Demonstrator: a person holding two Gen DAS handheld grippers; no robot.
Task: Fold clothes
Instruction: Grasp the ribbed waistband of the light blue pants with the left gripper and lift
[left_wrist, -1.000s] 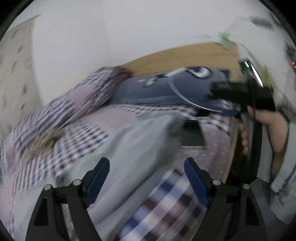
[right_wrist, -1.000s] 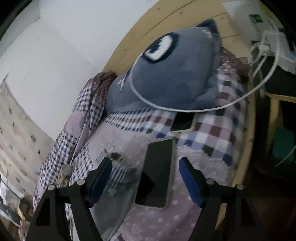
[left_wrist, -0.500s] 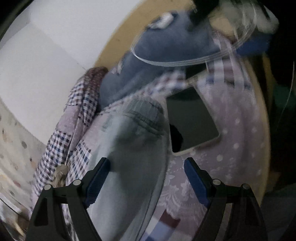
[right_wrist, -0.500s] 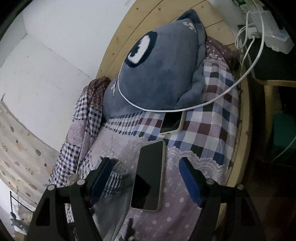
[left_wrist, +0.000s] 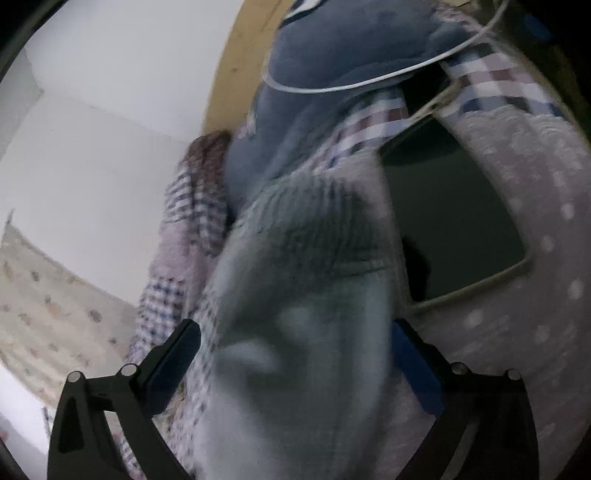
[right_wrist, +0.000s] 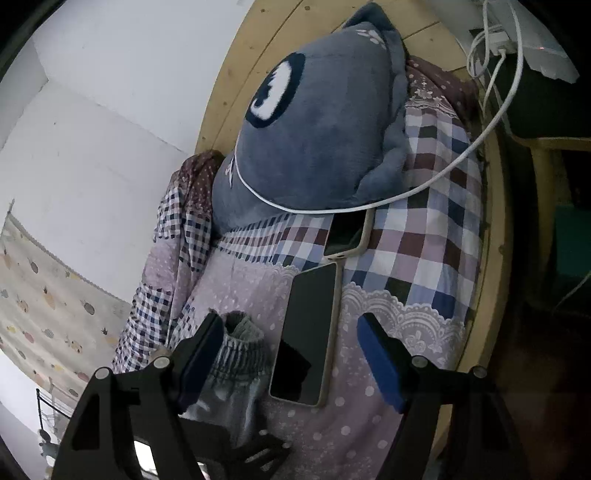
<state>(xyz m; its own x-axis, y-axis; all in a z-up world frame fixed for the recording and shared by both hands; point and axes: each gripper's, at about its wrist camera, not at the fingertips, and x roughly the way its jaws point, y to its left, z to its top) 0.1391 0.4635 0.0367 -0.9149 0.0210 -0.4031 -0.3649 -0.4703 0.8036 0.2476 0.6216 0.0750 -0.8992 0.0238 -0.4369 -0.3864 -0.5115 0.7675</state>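
Left tongs (left_wrist: 295, 369) spread wide, low over grey garment (left_wrist: 295, 332), ribbed waistband end pointing away, nothing gripped afaict. Garment lies on bed, on pink dotted quilt (right_wrist: 351, 435), just beside dark phone (right_wrist: 310, 336). Left view pretty blurry tbh. Right tongs (right_wrist: 288, 354) also wide open, empty, hanging over phone and garment's waistband. Second phone (right_wrist: 349, 236) tucked under grey plush pillow (right_wrist: 317, 140), white cable (right_wrist: 443, 173) draped across.

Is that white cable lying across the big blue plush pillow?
Yes, in the right wrist view the white cable curves over the lower edge of the blue plush pillow toward the plug.
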